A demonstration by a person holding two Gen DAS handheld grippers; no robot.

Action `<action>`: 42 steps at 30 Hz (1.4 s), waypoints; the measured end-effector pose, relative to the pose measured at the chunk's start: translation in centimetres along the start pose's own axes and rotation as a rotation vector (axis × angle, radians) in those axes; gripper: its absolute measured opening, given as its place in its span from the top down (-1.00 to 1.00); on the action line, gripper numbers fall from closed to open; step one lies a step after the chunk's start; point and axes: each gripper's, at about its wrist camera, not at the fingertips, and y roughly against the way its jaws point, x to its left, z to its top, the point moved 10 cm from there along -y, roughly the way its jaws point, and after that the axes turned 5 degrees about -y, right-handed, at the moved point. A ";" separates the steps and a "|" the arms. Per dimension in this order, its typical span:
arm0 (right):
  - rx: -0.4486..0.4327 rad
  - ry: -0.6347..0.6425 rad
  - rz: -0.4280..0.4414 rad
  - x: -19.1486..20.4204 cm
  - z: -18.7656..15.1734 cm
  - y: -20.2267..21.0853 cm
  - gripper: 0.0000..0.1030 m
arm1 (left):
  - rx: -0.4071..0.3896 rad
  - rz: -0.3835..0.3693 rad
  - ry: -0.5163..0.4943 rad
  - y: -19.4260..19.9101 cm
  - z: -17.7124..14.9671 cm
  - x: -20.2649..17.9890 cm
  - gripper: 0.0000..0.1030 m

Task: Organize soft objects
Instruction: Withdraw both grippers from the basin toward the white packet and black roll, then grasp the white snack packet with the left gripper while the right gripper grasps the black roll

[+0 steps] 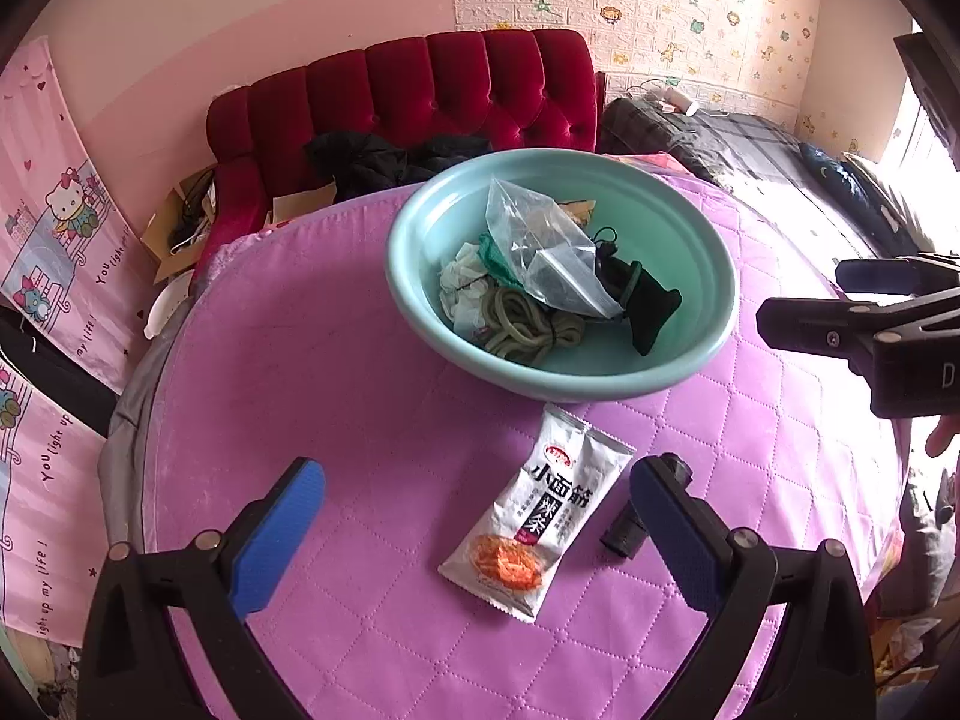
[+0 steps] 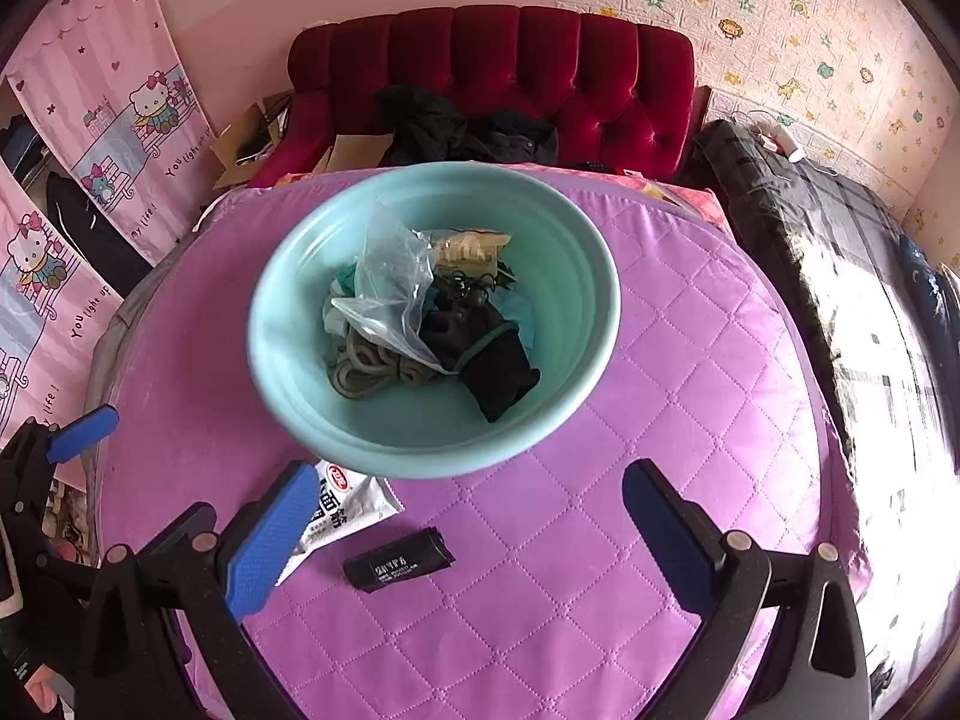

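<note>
Both grippers hang spread and empty over a purple quilted cover (image 1: 360, 396).

Between the left gripper (image 1: 477, 531)'s parted blue pads lies a white snack packet (image 1: 537, 516), flat on the cover, with a small black tube (image 2: 399, 561) just beside it under the right gripper (image 2: 471, 531), whose fingers also stand wide apart. Beyond them sits a teal basin (image 1: 414, 300) holding a clear plastic bag (image 1: 543, 252), coiled green cord (image 1: 528, 330), a dark pouch (image 1: 645, 300) and pale crumpled cloth (image 1: 462, 288). A red tufted headboard (image 2: 498, 60) rises behind.
</note>
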 end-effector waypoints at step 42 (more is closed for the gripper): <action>0.182 -0.030 -0.044 -2.9 -12.2 -6.1 -1.00 | 0.180 -0.104 -0.098 -8.9 -7.7 -2.5 -1.00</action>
